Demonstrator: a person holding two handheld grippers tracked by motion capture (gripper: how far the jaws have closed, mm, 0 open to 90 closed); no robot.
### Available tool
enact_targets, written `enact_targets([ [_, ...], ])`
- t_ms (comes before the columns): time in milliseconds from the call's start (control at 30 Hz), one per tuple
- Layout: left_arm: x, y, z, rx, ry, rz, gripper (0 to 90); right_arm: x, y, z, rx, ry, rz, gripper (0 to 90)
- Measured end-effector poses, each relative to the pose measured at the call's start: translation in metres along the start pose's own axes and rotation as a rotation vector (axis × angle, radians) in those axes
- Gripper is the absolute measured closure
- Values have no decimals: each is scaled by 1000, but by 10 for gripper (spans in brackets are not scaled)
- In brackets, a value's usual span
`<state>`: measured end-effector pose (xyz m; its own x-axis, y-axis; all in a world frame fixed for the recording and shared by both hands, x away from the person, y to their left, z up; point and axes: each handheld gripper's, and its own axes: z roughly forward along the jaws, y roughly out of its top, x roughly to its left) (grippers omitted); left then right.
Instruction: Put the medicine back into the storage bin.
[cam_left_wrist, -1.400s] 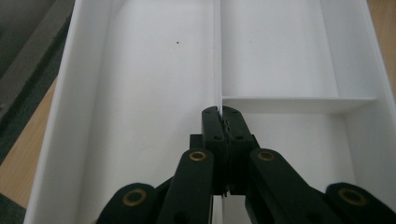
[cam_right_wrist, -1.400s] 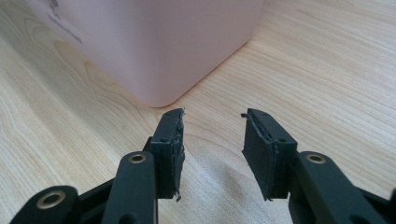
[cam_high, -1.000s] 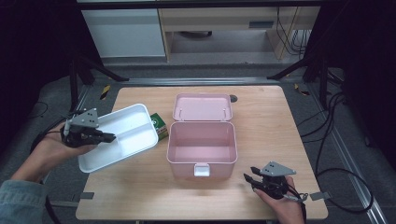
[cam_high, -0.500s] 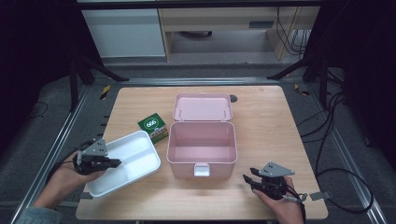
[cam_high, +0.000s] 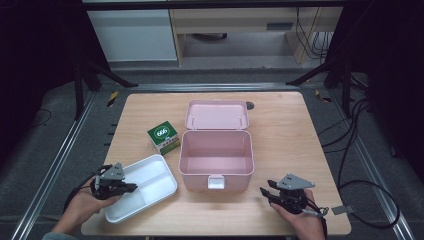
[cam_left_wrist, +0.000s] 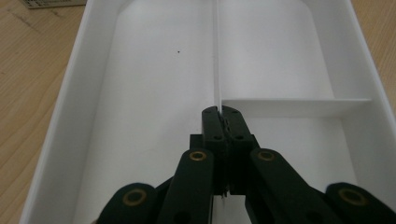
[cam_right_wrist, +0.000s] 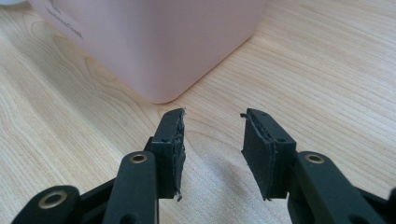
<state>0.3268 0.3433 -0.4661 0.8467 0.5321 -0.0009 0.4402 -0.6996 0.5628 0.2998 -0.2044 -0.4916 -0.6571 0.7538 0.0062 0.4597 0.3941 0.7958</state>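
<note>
A white divided tray (cam_high: 145, 186) lies on the wooden table at the front left. My left gripper (cam_high: 131, 188) is shut on the tray's thin middle divider (cam_left_wrist: 216, 70), with both pads pinching it; in the left gripper view the tray's compartments (cam_left_wrist: 149, 102) are bare. An open pink box (cam_high: 216, 155) stands in the middle with its lid (cam_high: 217, 115) folded back. My right gripper (cam_high: 263, 192) rests low at the front right, open, with nothing between its fingertips (cam_right_wrist: 213, 126) and the pink box's corner (cam_right_wrist: 159, 51) just ahead.
A small green and white carton (cam_high: 163, 137) sits left of the pink box, behind the tray. The wooden table (cam_high: 285, 130) has bare room to the right of the box. Metal rails and cables run along the floor on both sides.
My left gripper has carried the white tray down and toward the front left edge, where it now lies flat. The green carton is uncovered. The right gripper has stayed put.
</note>
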Motion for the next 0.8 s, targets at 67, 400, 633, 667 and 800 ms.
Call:
enact_targets([
  [67, 0, -1, 3, 4, -2, -4, 895, 0, 0, 0, 0, 1, 0, 583],
  [400, 0, -3, 9, 10, 1, -23, 894, 0, 0, 1, 3, 1, 7, 558],
  [633, -2, 1, 12, 52, 19, -21, 890, -1, -1, 2, 11, -2, 19, 495],
  [667, -2, 2, 13, 54, 25, -33, 887, -1, -1, 2, 13, -1, 23, 471],
  [800, -2, 4, 7, 14, 41, -64, 803, 0, -1, 3, 15, -5, 21, 424],
])
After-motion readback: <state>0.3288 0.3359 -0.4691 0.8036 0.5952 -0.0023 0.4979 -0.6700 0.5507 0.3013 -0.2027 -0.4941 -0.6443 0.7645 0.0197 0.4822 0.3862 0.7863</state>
